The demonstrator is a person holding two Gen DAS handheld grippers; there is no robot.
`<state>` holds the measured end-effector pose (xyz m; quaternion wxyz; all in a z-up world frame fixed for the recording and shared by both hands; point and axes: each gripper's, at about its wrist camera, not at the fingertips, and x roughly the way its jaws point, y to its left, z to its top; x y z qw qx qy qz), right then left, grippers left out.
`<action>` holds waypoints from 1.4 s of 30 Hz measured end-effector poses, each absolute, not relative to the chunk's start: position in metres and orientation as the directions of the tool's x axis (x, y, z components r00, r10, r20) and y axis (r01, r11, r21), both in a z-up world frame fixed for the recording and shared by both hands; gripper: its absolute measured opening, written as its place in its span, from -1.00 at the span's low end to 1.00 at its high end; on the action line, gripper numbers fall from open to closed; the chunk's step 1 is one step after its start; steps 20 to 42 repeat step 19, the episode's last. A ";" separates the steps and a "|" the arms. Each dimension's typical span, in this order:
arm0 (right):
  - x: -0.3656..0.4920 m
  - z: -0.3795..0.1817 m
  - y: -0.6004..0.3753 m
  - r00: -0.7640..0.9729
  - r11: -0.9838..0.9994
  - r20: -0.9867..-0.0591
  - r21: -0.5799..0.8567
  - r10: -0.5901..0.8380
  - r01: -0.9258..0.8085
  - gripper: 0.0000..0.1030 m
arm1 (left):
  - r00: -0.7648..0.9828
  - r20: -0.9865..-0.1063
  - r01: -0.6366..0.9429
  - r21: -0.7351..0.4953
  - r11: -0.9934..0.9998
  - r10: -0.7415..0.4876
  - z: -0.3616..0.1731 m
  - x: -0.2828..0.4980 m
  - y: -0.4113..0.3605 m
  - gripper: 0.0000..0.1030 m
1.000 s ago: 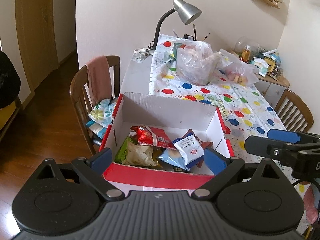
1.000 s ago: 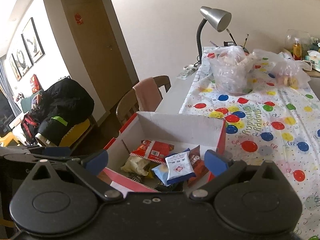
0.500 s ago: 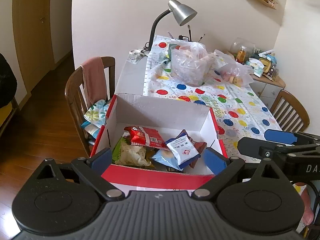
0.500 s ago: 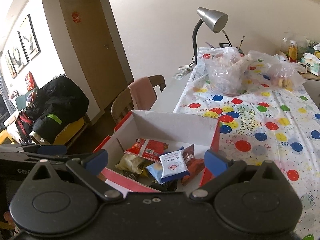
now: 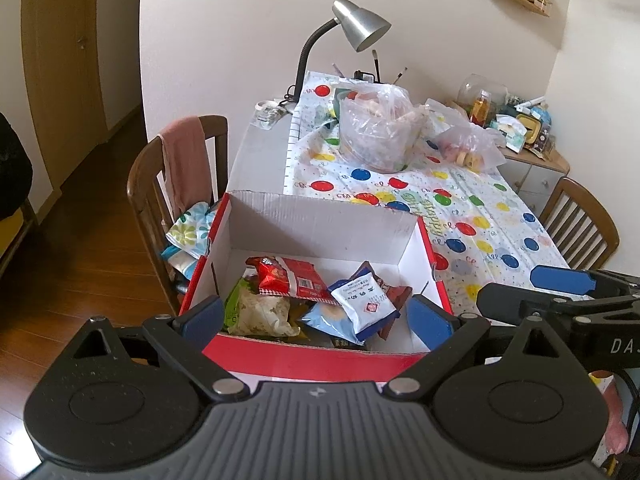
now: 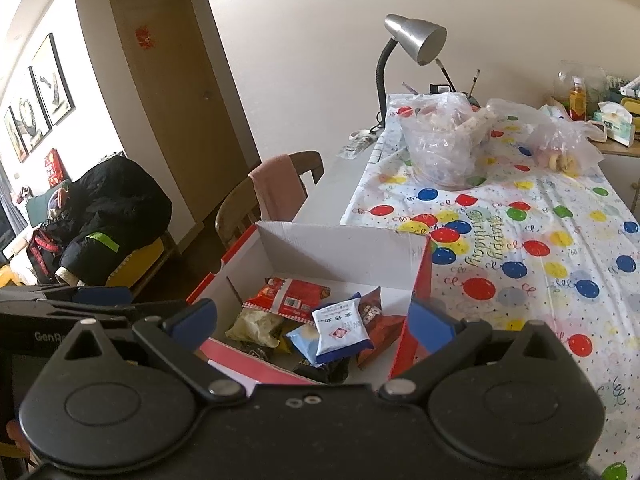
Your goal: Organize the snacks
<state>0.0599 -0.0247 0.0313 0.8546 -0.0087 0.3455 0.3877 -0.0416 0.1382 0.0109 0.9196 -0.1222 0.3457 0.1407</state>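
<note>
The left gripper (image 5: 316, 314) is held with its jaws spread wide and nothing between them, hovering over the near rim of the cardboard box (image 5: 320, 216). The right gripper (image 6: 310, 322) is likewise released and empty, poised over the near right part of the same box; its blue-padded fingers (image 5: 560, 280) are seen from the side at the right edge of the left wrist view.

Inside the box a loose heap of snack packets is seen: a white-and-blue packet (image 5: 366, 300) lies on top near the right, a red packet (image 5: 292, 278) lies towards the far left, a pale green-edged bag (image 5: 256, 310) sits at the near left, and a dark brown packet (image 6: 374, 316) is partly buried beneath. The box stands at the near left end of the counter (image 5: 480, 216), which is covered with a balloon-print cloth.

No loose packets are seen on the cloth around the box, so the gathering appears largely done. The heap is untidy, so some sorting may be left. Farther off, two clear plastic bags (image 5: 380, 132) with unclear contents are seen beside a desk lamp (image 5: 356, 28); whether they belong to the task cannot be told.
</note>
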 end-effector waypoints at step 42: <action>0.064 0.023 -0.036 0.466 0.724 -0.614 0.269 0.637 -0.635 0.98 | 0.702 -0.692 -0.344 -0.122 0.931 0.169 0.004 -0.037 0.136 0.92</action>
